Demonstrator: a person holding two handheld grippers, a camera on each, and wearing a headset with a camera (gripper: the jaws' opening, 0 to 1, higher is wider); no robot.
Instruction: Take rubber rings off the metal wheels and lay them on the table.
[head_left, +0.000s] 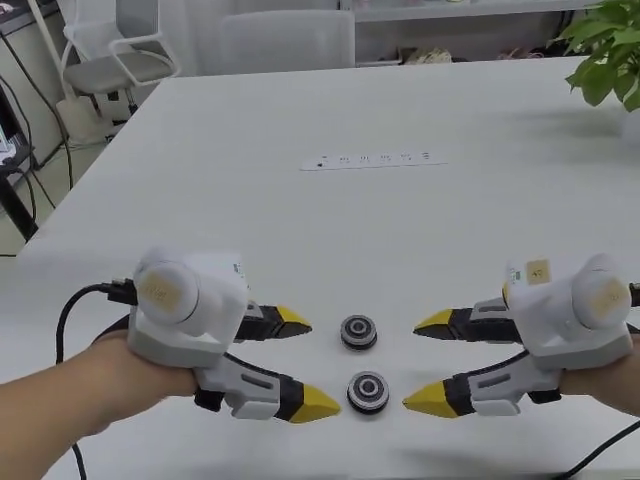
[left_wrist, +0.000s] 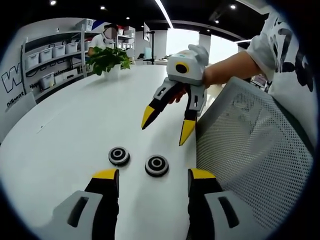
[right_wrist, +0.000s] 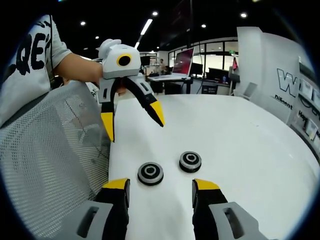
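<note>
Two metal wheels (head_left: 359, 332) lie flat on the white table (head_left: 400, 230), close to the person's edge. The farther wheel (head_left: 359, 332) and the nearer wheel (head_left: 368, 392) sit just beside each other but apart. They rest between the yellow tips of the two grippers, which point at each other from either side.

The left gripper (head_left: 320, 364) comes in from the person's left and the right gripper (head_left: 412, 363) from the right. Both have their jaws spread wide, with nothing between them. The tips stop short of the wheels and touch neither. In each gripper view the wheels sit straight ahead of that gripper's own jaws. This mirrored stance looks like a setup for two-handed work. My guess is that one gripper will pin a wheel by its hub while the other picks at the rim, since a loose wheel would slide on the smooth tabletop if only one gripper pushed it.

Each wheel shows a pale metal face with concentric steps around a dark centre bore. A black band runs round the outside of each, and I take these bands to be the rubber rings (head_left: 351, 392). Both rings look fully seated, so no ring has been removed yet. A white power strip (head_left: 372, 159) lies well apart, farther up the table.
</note>
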